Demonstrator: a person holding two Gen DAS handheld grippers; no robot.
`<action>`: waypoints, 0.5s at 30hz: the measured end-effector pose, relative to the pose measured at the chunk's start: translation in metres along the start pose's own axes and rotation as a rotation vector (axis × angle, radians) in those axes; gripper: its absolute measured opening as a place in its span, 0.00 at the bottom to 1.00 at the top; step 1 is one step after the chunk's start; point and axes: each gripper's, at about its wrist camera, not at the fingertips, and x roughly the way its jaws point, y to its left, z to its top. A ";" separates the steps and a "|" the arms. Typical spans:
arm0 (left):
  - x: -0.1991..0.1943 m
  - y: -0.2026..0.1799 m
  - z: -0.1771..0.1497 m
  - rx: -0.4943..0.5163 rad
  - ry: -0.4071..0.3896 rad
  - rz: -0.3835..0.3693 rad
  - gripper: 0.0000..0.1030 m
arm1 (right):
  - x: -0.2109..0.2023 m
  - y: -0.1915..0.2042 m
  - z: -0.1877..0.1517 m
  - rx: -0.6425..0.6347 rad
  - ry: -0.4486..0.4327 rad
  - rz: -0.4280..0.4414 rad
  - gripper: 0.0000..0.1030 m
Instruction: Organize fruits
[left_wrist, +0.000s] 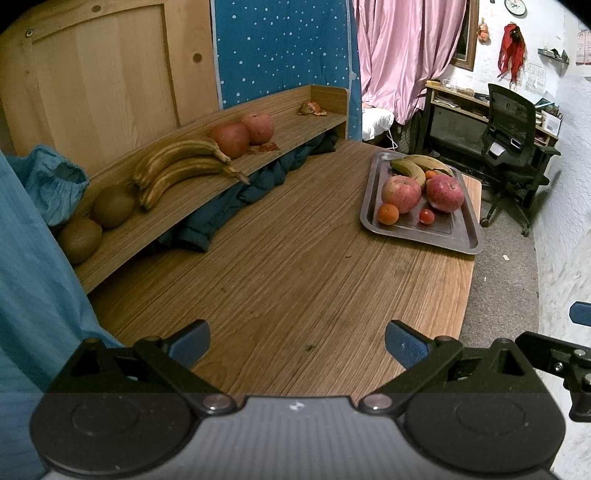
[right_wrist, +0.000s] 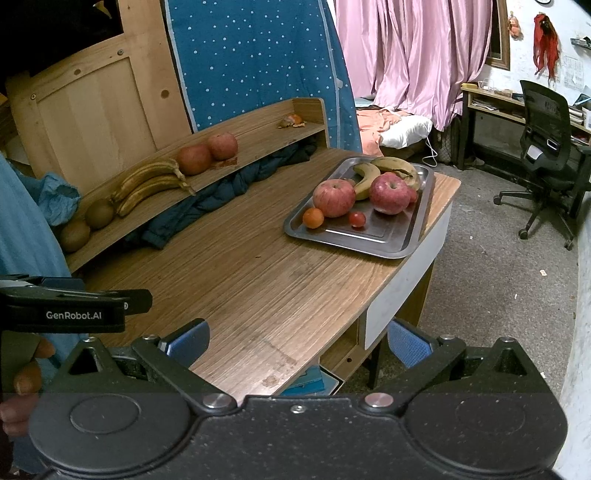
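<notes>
Wooden desk (left_wrist: 295, 266), fruit tray (right_wrist: 369, 243) far side, left gripper (left_wrist: 295, 343) and right gripper (right_wrist: 297, 341) hovering level, jaws wide, empty.

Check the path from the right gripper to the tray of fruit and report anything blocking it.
Nothing visible blocks it. The right gripper is open and empty over the near table edge, and only bare wooden table lies between it and the metal tray.

Left tool (left_wrist: 297, 341) spread, empty; fruit tray (left_wrist: 421, 230) beyond.

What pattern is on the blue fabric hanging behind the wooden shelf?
The blue fabric has small pale dots scattered all over it; it shows best in the right wrist view.
</notes>
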 end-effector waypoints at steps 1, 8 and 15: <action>0.000 0.000 0.000 0.000 0.000 0.000 1.00 | 0.000 0.000 0.000 0.000 0.000 0.000 0.99; 0.000 -0.001 0.001 0.002 -0.001 0.000 1.00 | 0.000 0.000 0.000 0.000 0.000 -0.001 0.99; 0.000 -0.001 0.001 0.003 -0.002 0.000 1.00 | 0.000 -0.001 0.000 0.001 0.000 -0.001 0.99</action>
